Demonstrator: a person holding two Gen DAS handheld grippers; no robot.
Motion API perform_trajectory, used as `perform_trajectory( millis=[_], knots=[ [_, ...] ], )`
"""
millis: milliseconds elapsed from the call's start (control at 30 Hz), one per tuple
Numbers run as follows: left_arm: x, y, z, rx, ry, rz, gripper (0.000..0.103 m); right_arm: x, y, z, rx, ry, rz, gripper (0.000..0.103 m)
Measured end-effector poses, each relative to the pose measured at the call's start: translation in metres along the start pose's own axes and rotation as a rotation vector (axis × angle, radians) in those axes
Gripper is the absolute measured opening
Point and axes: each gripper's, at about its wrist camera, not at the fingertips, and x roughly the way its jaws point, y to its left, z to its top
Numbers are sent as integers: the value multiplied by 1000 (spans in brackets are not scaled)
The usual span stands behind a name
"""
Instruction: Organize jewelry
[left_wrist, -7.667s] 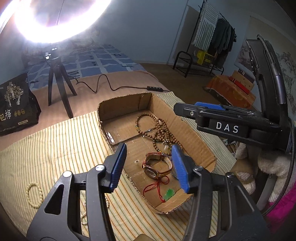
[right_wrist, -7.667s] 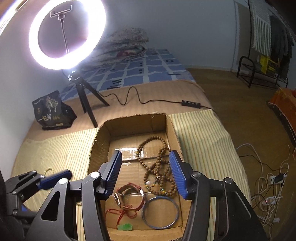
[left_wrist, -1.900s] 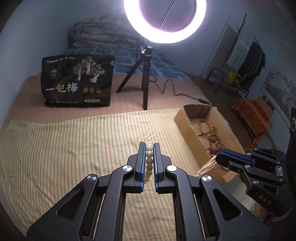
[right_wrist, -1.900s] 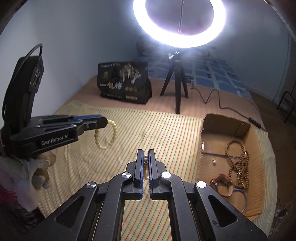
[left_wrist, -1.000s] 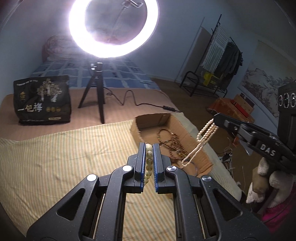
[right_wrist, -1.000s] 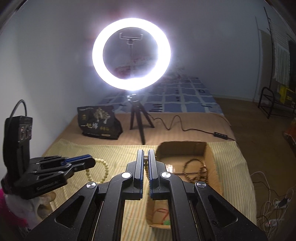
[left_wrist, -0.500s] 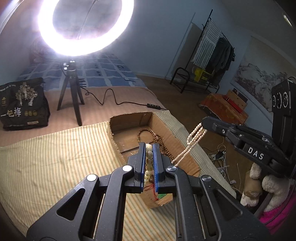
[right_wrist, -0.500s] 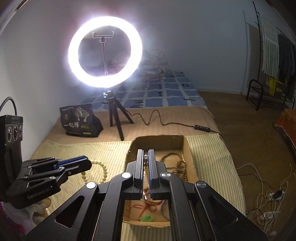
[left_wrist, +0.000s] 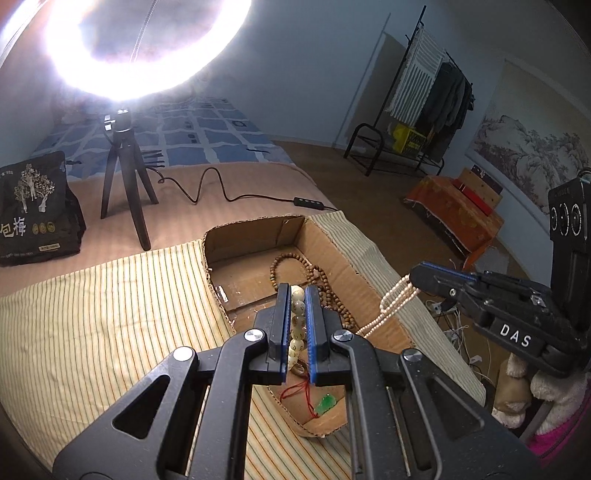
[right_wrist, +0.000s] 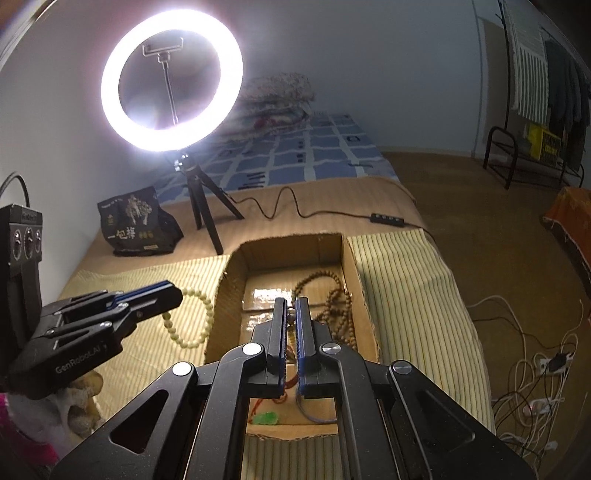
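My left gripper (left_wrist: 296, 291) is shut on a cream bead bracelet (left_wrist: 297, 321) and holds it above the near half of the open cardboard box (left_wrist: 251, 236). The bracelet hangs as a loop in the right wrist view (right_wrist: 192, 317), left of the box (right_wrist: 229, 295). My right gripper (right_wrist: 290, 306) is shut on a pearl necklace (left_wrist: 391, 302) that dangles over the box's right wall. Inside the box lie brown wooden bead strands (left_wrist: 314, 273), a red cord with a green pendant (left_wrist: 325, 402) and a thin bangle (right_wrist: 314, 415).
The box sits on a yellow striped cloth (left_wrist: 110, 314) on a bed. A ring light on a tripod (left_wrist: 125, 184) and a black printed bag (left_wrist: 33, 210) stand behind. A power cable (left_wrist: 221, 192) runs across the mattress. Loose cables (right_wrist: 535, 369) lie on the floor right.
Both grippers have carried their jewelry right from the striped cloth to over the box. The box now sits closer and lower in both views.
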Motion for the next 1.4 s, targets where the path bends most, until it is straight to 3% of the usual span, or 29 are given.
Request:
perform_trajectory(
  millis=[967,1000,1033,1100,1133,1300,1400],
  knots=[
    [31,0,0,11,46,72,6,32,-12,-24,44,142,8,3],
    [31,1,0,11,47,76,12,33,-12,-25,46,146,3,8],
    [31,1,0,11,47,80,28,34,-13,-25,48,150,-6,13],
    [30,2,0,6,33,85,43,34,-14,-26,51,148,-26,43],
    [28,3,-1,5,27,88,43,32,-15,-26,54,141,-37,50],
    [25,3,0,11,21,105,43,28,-18,-25,63,124,-73,59],
    [24,4,-1,16,18,113,54,27,-20,-26,70,122,-93,65]
  ],
)
